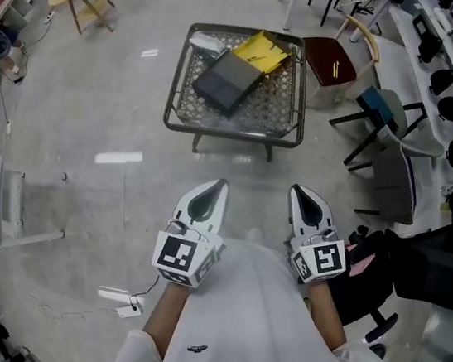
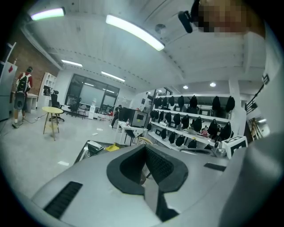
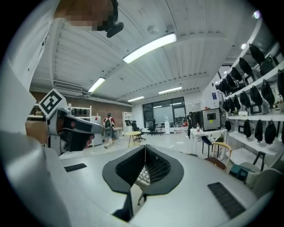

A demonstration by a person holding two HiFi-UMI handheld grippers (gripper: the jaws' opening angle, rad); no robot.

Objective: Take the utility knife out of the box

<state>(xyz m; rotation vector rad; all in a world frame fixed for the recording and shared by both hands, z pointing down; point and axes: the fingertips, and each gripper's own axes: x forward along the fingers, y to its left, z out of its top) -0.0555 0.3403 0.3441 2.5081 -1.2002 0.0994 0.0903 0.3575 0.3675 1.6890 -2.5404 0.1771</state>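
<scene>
You hold the left gripper (image 1: 213, 189) and right gripper (image 1: 300, 191) close to your body, each with jaws pressed together on nothing. The dark box (image 1: 227, 80) lies on the wire table (image 1: 274, 104) well ahead of them. The knife can't be made out.

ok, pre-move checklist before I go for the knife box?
1. Left hand-held gripper empty: ok, jaws together on nothing.
2. Right hand-held gripper empty: ok, jaws together on nothing.
3. Jaws open for a grasp: not ok, both shut.
4. Box located: ok, dark grey flat box lies on the dark-framed wire-mesh table, beside a yellow sheet.
5. Utility knife in sight: cannot tell, none shows.
6. Grippers at the box: not ok, both held near the body, apart from the table.
</scene>
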